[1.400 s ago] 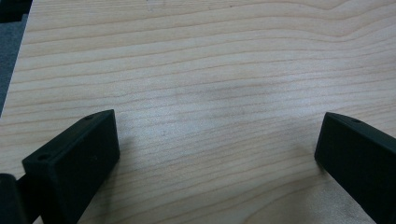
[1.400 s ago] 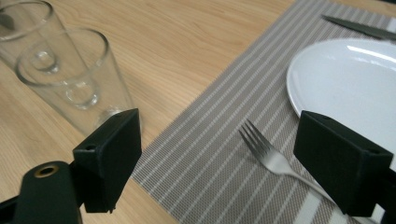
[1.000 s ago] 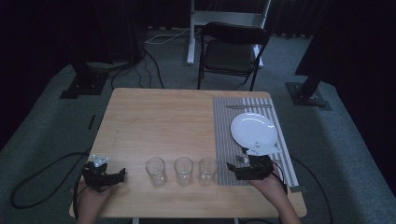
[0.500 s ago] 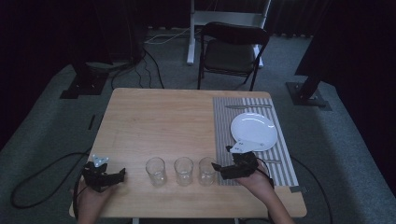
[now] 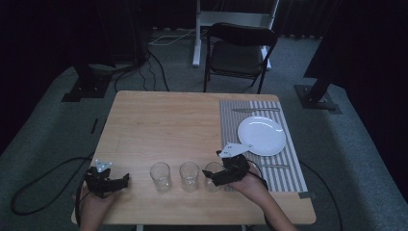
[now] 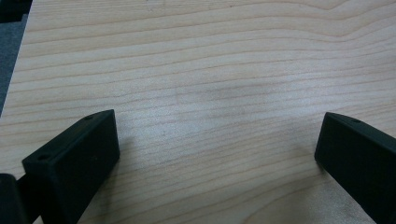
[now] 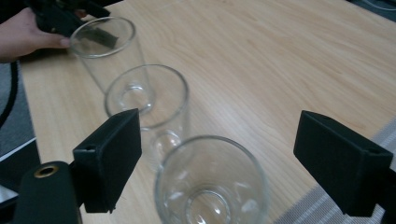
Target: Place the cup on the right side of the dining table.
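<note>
Near the light wooden counter's [image 5: 159, 125] front edge, the right gripper [image 7: 219, 163] stands wide open around the nearest clear drinking glass [image 7: 212, 186], seemingly untouching; the left gripper [image 6: 215, 154] rests open, empty

We seem to be in a recording studio or lab rather than a home — dark curtains hang all round, grey carpet [image 5: 43, 130] covers the floor, and black stand bases [image 5: 85, 85] sit beside trailing cables [image 5: 159, 65]. One wooden table [image 5: 163, 125] stands alone, with a folding chair [image 5: 239, 55] behind it (a staged place setting — striped placemat [image 5: 231, 120], white plate [image 5: 261, 135]).
</note>
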A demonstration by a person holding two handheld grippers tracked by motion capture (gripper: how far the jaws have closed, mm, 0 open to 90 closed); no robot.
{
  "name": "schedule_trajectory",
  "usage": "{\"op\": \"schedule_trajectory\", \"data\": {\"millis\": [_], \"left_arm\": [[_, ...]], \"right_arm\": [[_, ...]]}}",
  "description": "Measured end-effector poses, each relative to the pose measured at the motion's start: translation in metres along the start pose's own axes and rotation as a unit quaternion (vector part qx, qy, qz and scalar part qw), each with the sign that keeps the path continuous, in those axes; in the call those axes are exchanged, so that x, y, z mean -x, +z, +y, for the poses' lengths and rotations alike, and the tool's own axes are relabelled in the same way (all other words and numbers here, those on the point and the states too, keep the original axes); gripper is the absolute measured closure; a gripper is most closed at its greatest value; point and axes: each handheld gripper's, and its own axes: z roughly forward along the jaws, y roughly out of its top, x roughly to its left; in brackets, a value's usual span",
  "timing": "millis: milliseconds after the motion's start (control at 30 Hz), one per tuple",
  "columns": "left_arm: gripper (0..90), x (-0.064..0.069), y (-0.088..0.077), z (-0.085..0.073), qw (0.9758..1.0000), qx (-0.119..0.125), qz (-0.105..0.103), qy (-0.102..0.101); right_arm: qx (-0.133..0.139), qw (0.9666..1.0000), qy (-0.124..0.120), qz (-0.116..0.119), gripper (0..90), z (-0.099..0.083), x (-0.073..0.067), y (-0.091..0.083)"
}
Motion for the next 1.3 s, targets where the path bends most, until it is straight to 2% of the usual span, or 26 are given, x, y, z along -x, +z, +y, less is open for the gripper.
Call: {"op": "schedule_trajectory", "data": {"millis": [333,633,933,1033,1067,1300], "left_arm": [[0.2,0.000,0.000,0.000,1.0000,0.000,0.000,0.000],[0.3,0.000,0.000,0.000,1.0000,0.000,0.000,0.000],[0.2,0.000,0.000,0.000,1.0000,0.000,0.000,0.000],[0.2,0.000,0.000,0.000,1.0000,0.000,0.000,0.000],[0.2,0.000,0.000,0.000,1.0000,0.000,0.000,0.000],[0.3,0.000,0.000,0.000,1.0000,-0.001,0.000,0.000]], "right_arm": [[-0.028,0.9988,-0.031,0.027,14.7,0.008,-0.019,0.022],[-0.043,0.9974,-0.046,0.036,14.7,0.019,-0.034,0.036],[-0.081,0.9952,-0.052,0.018,14.8,0.026,-0.042,0.048],[-0.090,0.9943,-0.056,0.008,15.6,0.027,-0.043,0.051],[-0.099,0.9937,-0.052,-0.002,15.6,0.028,-0.044,0.053],[-0.120,0.9913,-0.053,0.003,19.6,0.031,-0.048,0.061]]}}
